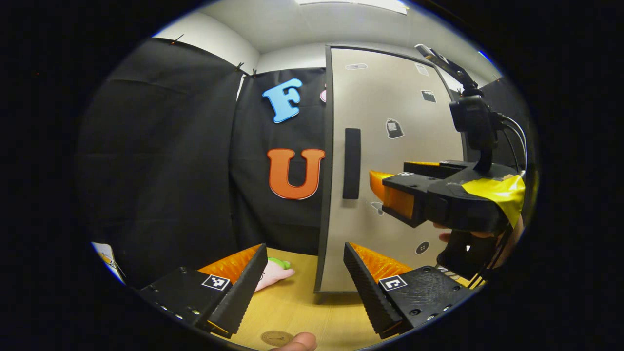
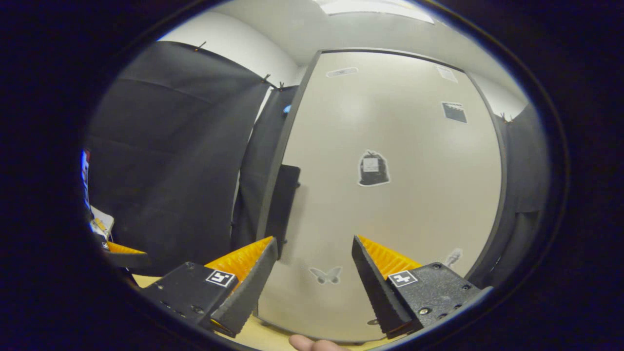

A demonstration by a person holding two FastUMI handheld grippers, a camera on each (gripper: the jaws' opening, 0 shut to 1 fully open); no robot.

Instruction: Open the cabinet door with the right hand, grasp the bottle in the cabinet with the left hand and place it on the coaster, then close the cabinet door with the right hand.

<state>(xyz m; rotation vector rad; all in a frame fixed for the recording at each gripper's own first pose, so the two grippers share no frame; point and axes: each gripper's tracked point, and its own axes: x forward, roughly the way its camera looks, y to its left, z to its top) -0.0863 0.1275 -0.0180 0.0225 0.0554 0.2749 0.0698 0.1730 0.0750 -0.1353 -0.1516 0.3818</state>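
The cabinet door [image 2: 390, 195] is shut, so your job now is to open it with the right hand. In the right gripper view your right tongs [image 2: 314, 273] stand open and empty, close to the door face, with the dark vertical handle [image 2: 285, 204] at about 10 o'clock from them, near the door's left edge. In the left gripper view those same tongs [image 1: 390, 195] hang just to the 3 o'clock side of the handle [image 1: 351, 163], not yet touching it.

Slide the right tongs toward 9 o'clock until the handle sits squarely between the two fingers, at about mid-height of the bar. Close firmly before you pull; a grip on one edge will likely slip. I judge the hinge is on the far right side, so pull in an arc rather than straight back.

Your left tongs [image 1: 302, 287] are open and hold nothing, low over the bench [image 1: 302, 312], with a small pink and green soft toy [image 1: 273, 273] lying just beyond their left finger. Keep them back toward 6 o'clock, clear of the door's swing.

The bottle cannot be seen; by the task it stands behind the shut door. A round disc at the bench's near edge [image 1: 277, 337] may be the coaster, though I cannot tell for sure.
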